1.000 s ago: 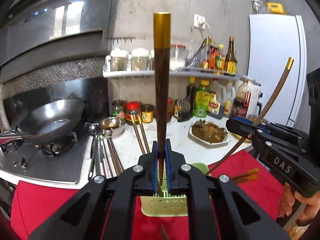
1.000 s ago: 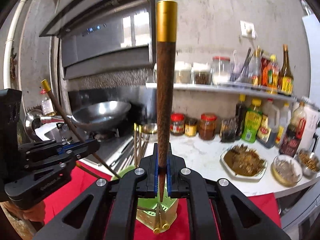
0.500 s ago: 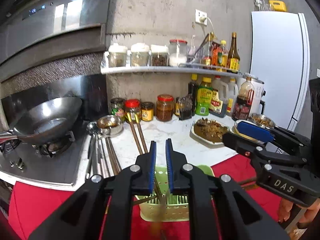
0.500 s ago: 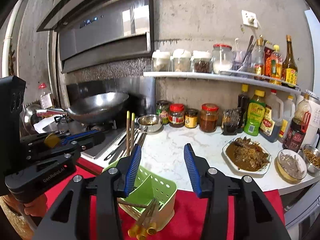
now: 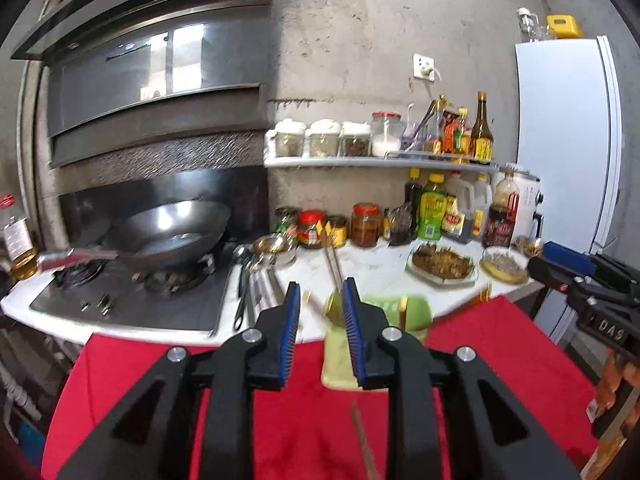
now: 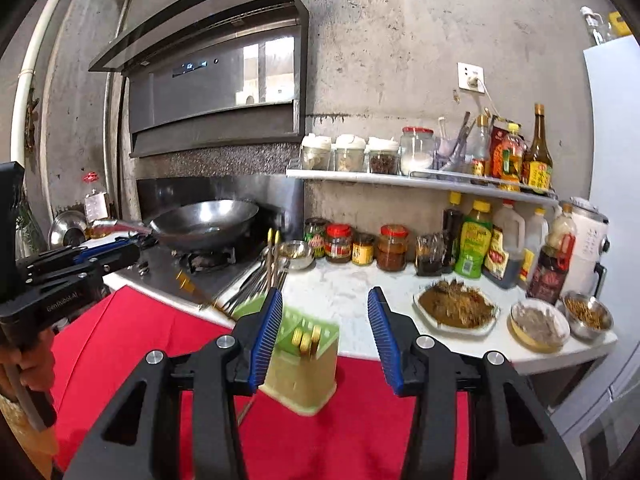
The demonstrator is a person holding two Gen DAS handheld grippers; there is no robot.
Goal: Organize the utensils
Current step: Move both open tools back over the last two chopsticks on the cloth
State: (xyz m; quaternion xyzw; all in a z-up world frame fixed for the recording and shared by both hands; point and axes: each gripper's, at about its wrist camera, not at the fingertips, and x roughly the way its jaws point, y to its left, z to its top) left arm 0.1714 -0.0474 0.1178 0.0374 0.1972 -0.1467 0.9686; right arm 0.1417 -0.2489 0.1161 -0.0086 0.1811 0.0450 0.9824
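Spreading further just now, your left gripper (image 5: 320, 312) holds nothing; your right gripper (image 6: 324, 320) gapes empty too. Beyond them, chopsticks (image 6: 306, 338) stand in the green holder (image 6: 298, 376) on the near red cloth (image 6: 132, 340). They look light, stiff and slick: pinch mid-shaft.

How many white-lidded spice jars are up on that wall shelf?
3: the left jar, middle jar and right jar stand side by side at the shelf's left end.
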